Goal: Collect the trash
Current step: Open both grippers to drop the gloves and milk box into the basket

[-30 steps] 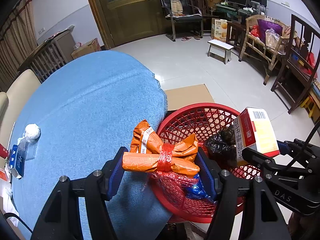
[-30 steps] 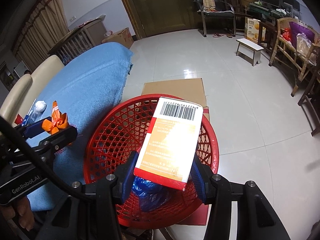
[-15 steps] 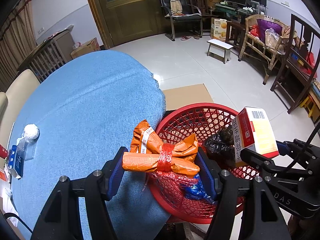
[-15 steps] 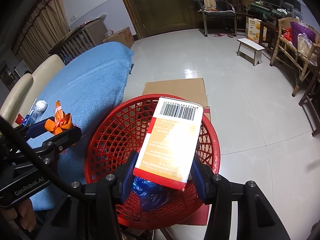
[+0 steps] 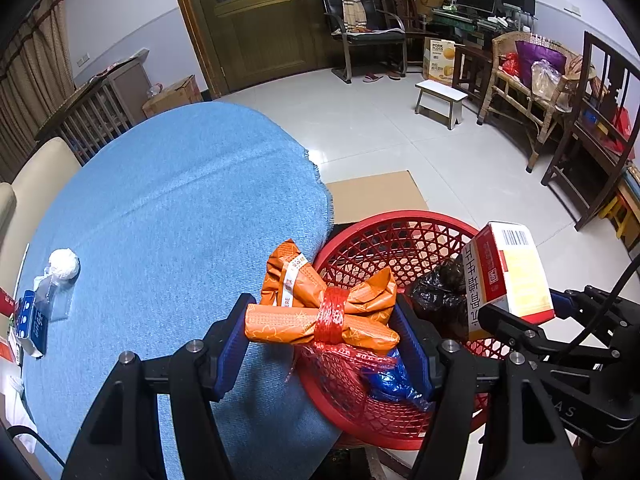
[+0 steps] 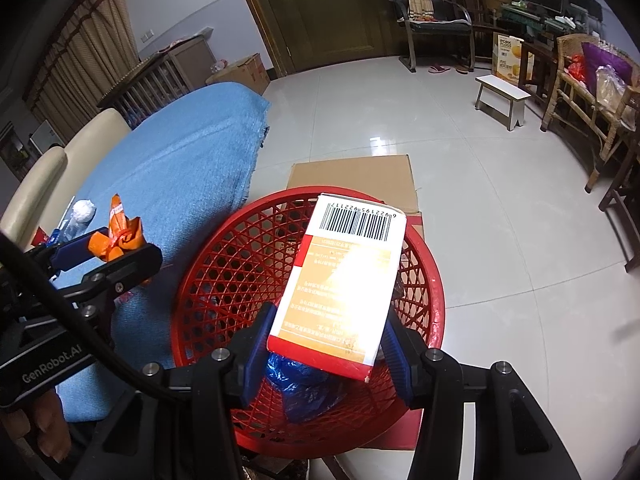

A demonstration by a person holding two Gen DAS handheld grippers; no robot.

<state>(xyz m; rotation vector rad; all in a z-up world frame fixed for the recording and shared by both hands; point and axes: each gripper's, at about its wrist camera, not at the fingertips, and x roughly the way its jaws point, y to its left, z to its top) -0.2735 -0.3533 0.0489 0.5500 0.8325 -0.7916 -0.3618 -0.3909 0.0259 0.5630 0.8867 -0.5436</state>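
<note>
My left gripper [image 5: 322, 330] is shut on a crumpled orange wrapper bundle [image 5: 324, 308] tied with red net, at the table's edge beside the red mesh basket [image 5: 384, 236]. My right gripper [image 6: 326, 344] is shut on a red, white and yellow carton [image 6: 346, 276] with a barcode, hanging tilted over the same red basket [image 6: 224, 280]. In the basket lie a blue plastic bag [image 6: 304, 388] and a black bag [image 5: 436, 292]. The right gripper with the carton [image 5: 508, 276] shows at the right of the left wrist view; the left gripper [image 6: 108, 248] shows at the left of the right wrist view.
A blue cloth [image 5: 168, 216] covers the round table. On its far left lie a white crumpled ball [image 5: 63, 263], a clear bag and a blue packet [image 5: 34, 324]. Flat cardboard [image 6: 352, 176] lies under the basket on the tiled floor. Chairs, a stool [image 5: 440, 100] and shelves stand beyond.
</note>
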